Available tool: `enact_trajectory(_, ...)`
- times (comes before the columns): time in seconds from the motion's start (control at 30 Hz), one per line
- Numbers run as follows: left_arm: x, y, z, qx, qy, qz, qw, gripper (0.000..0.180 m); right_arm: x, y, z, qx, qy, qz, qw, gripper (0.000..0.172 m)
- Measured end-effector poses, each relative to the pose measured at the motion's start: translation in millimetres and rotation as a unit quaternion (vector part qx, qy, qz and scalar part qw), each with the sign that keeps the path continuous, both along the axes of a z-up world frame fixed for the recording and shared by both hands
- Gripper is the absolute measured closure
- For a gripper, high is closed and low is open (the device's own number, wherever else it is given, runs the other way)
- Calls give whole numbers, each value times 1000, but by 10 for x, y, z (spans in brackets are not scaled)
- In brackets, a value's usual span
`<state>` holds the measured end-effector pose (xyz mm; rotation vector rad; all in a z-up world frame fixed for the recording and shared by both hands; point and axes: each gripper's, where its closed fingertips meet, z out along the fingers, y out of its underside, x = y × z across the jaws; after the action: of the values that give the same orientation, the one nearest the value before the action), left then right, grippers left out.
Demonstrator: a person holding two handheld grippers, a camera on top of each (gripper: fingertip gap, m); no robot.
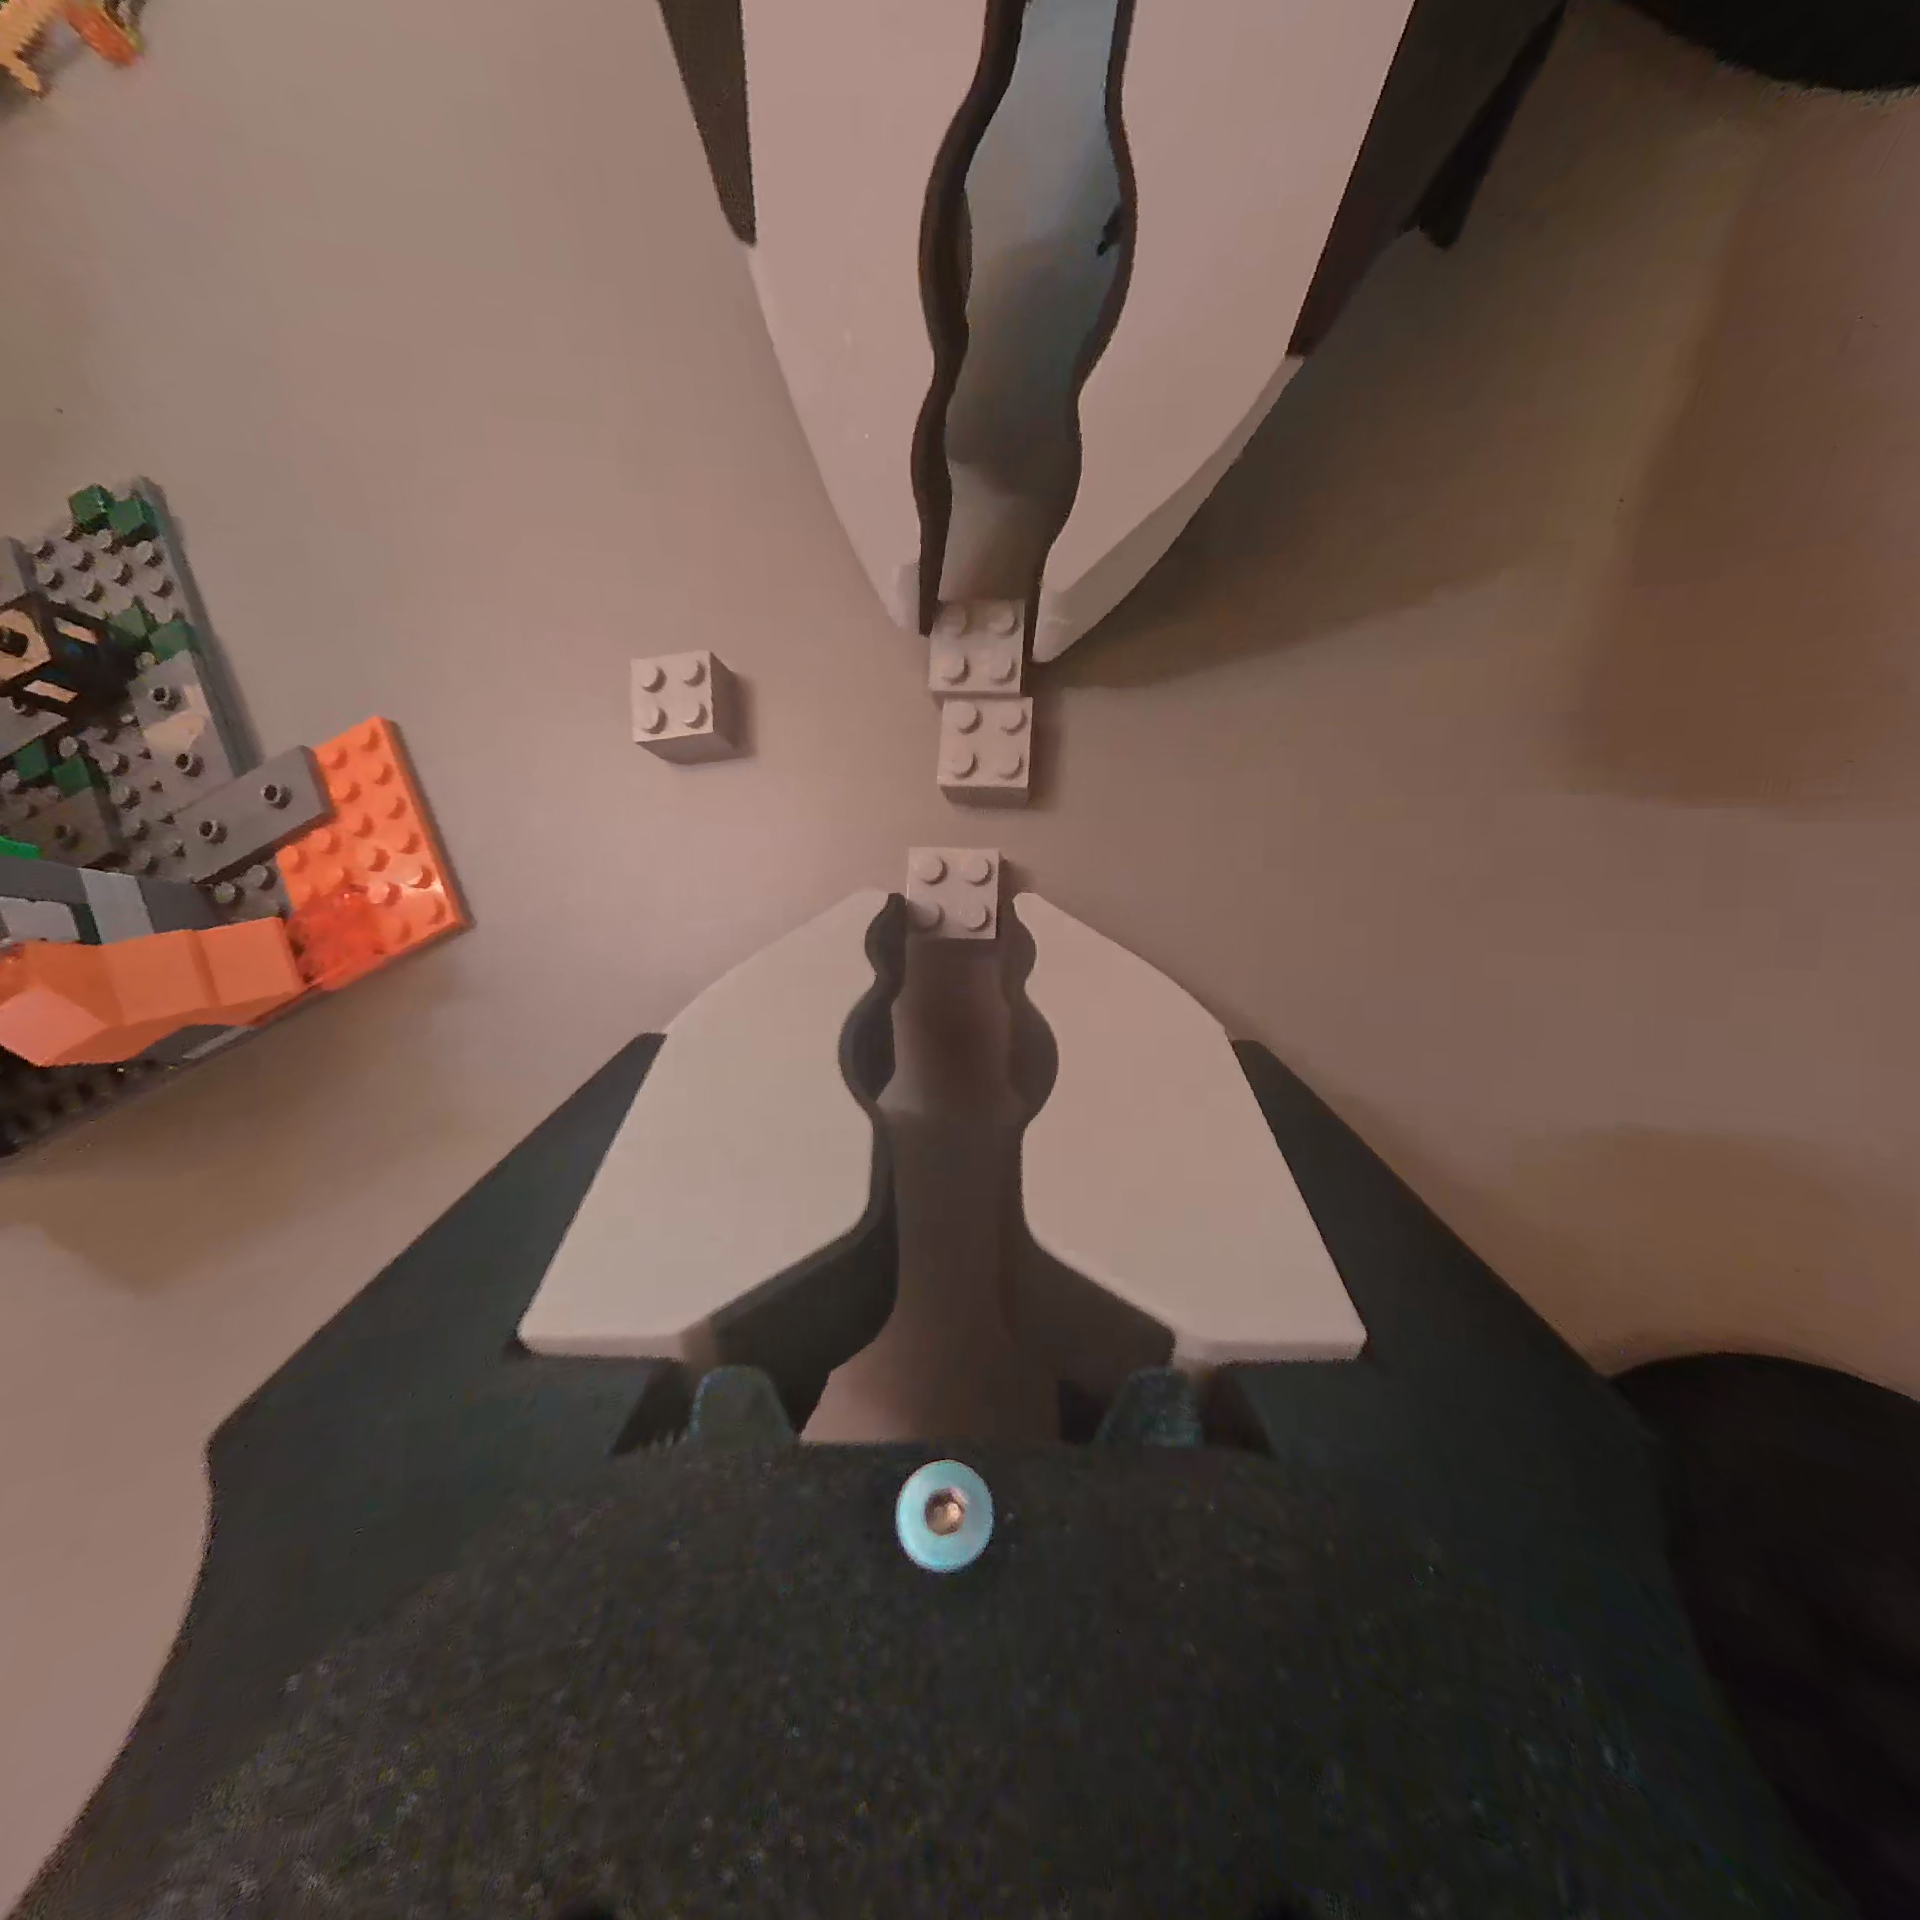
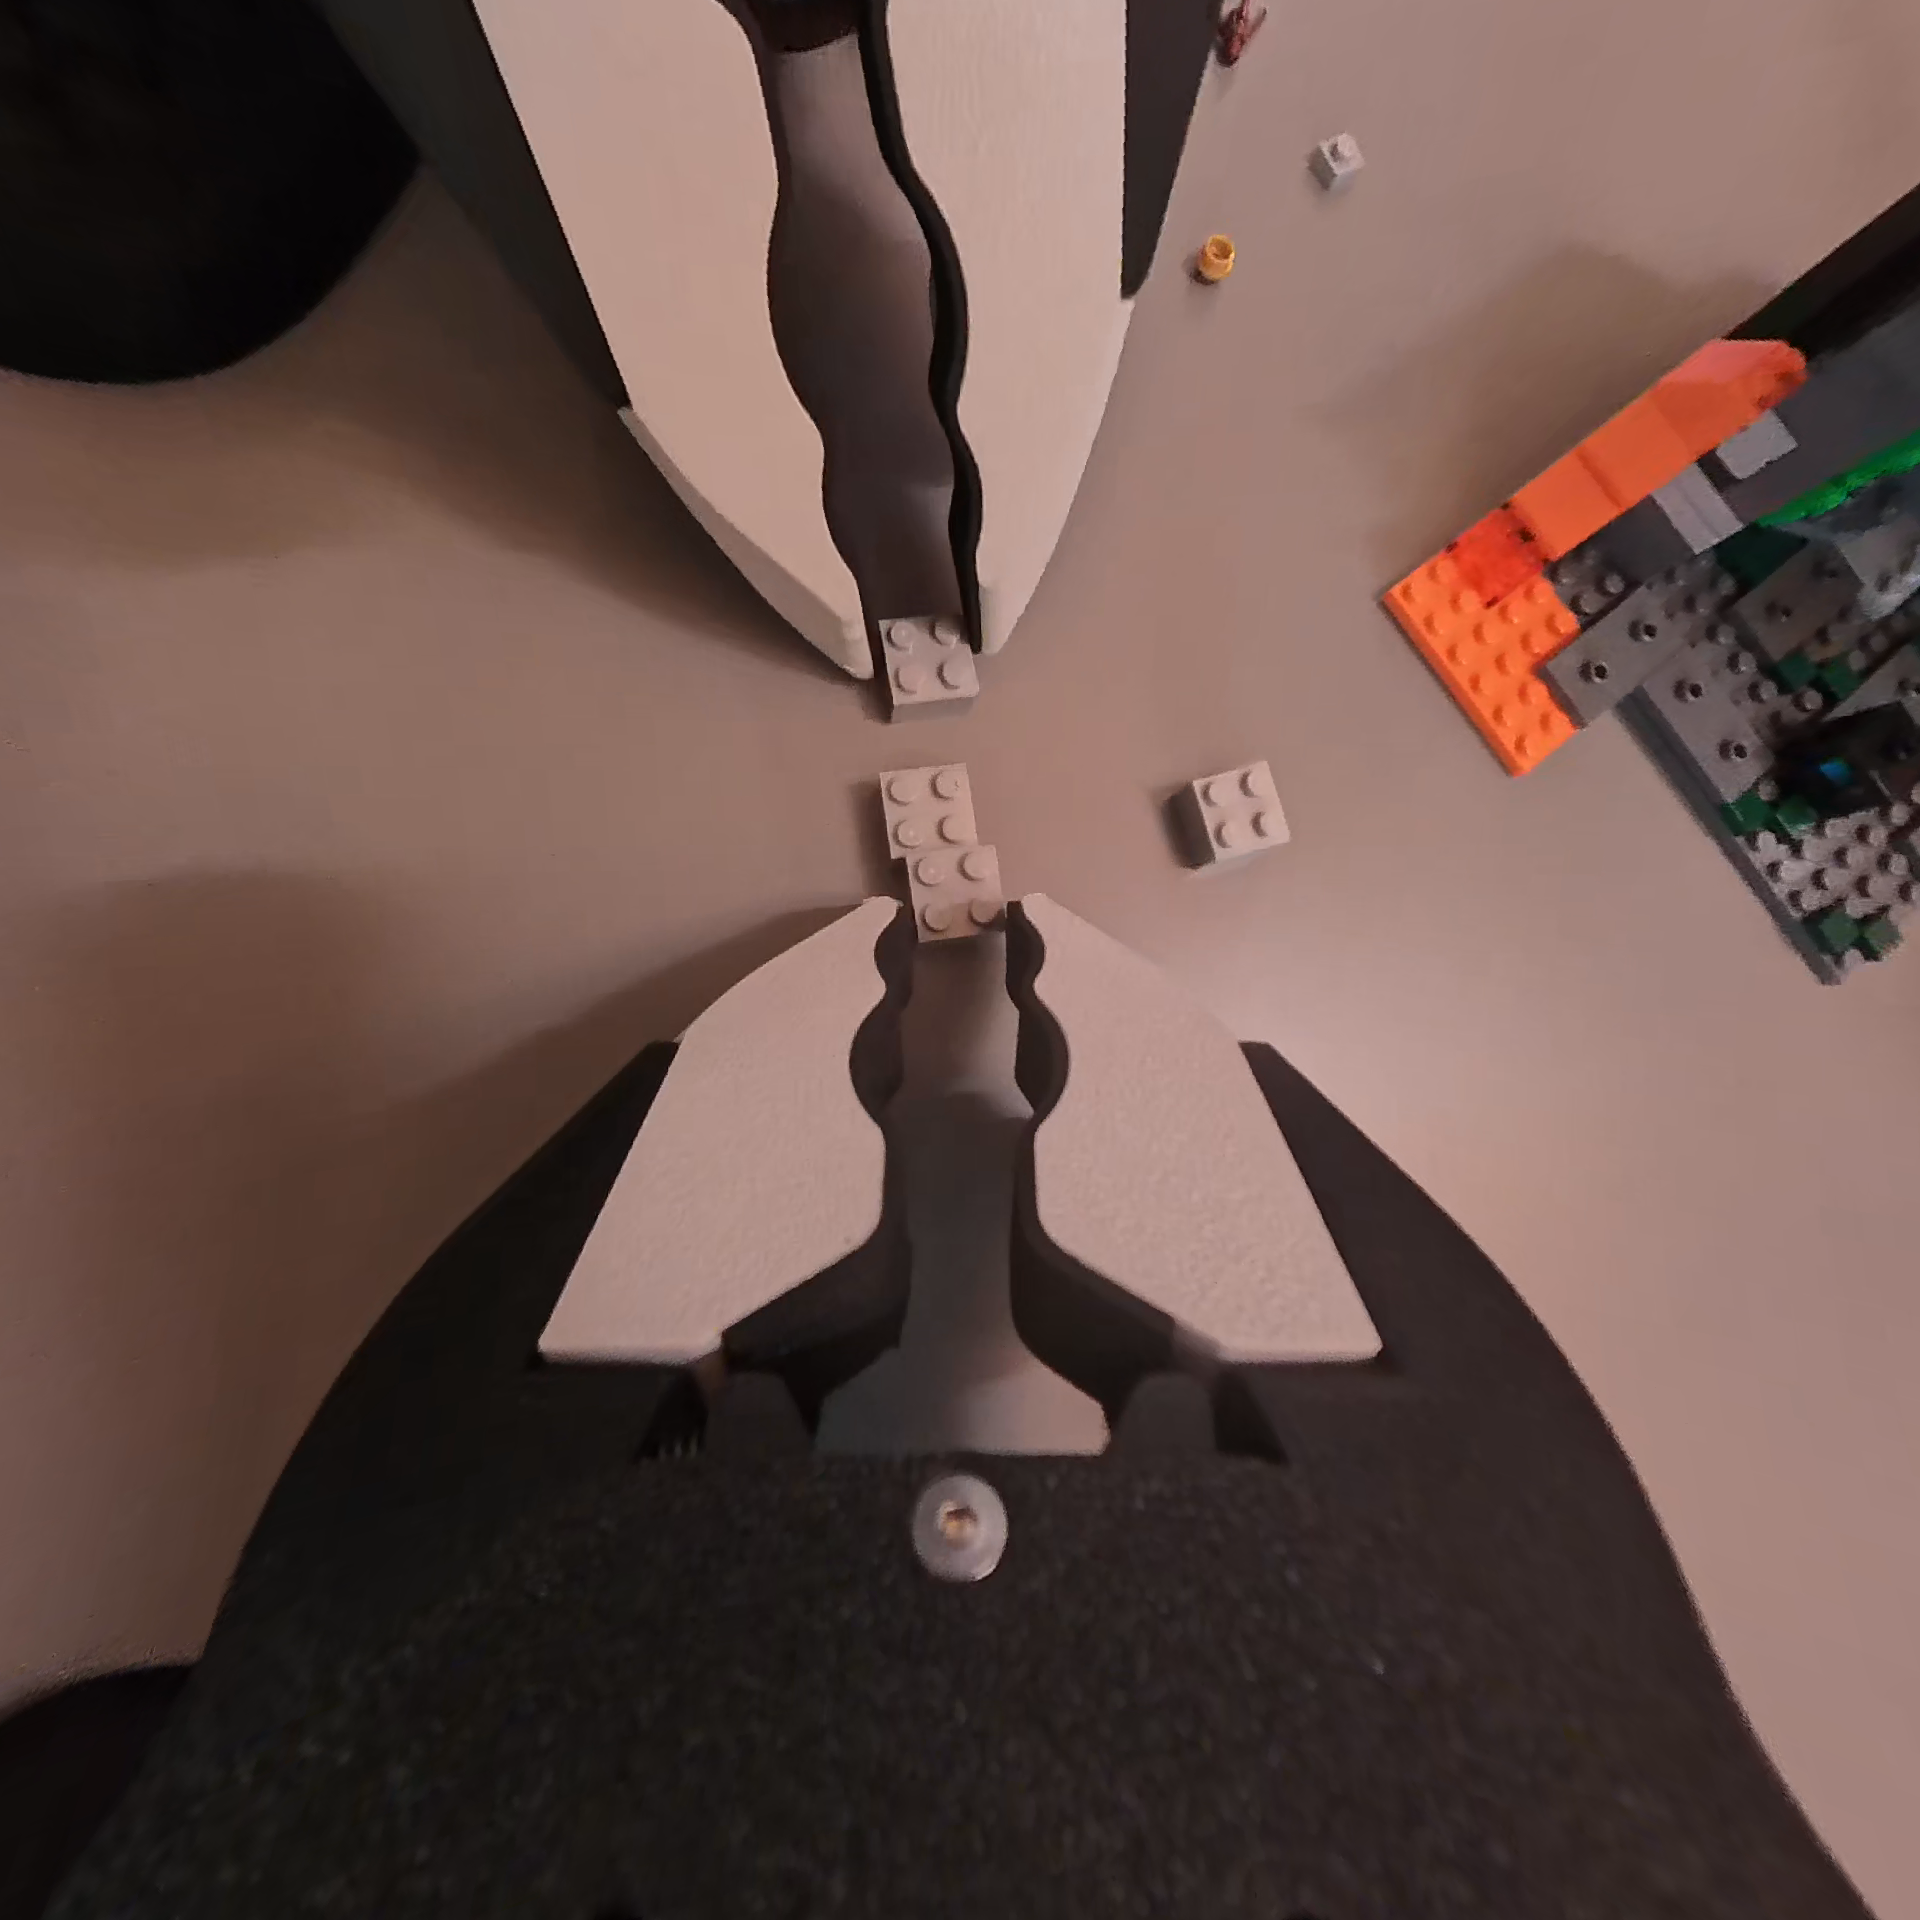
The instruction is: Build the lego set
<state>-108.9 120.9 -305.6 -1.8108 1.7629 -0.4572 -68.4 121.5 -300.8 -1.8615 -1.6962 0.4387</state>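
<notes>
Between both tongs, grey bricks

A plain, matt table of beige-grey colour fills both views, and no wall, floor or window is shown. Warm, dim light is cast across it, with soft-edged shadows laid in broad bands toward the sides. A dark, rounded, fuzzy shape is seen at the upper right corner of the left wrist view, and a similar dark mass at the upper left of the right wrist view.
</notes>
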Motion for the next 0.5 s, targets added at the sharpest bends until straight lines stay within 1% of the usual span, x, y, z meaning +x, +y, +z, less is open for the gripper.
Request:
enact_trajectory(0.23, 21, -29, 2, -2, -4, -8, 1000, 163, 85, -40, -29, -7, -19, -2, 1000, 155)
enact_trajectory(0.33, 25, -34, 5, -7, -6, -7, 1000, 158, 102, -34, -19, -7, -16, -5, 1000, 155)
enact_trajectory(0.5, -21, -43, 26, -5, -9, 1, 1000, 154, 91, -32, 68, -11, -2, -7, 1000, 151)
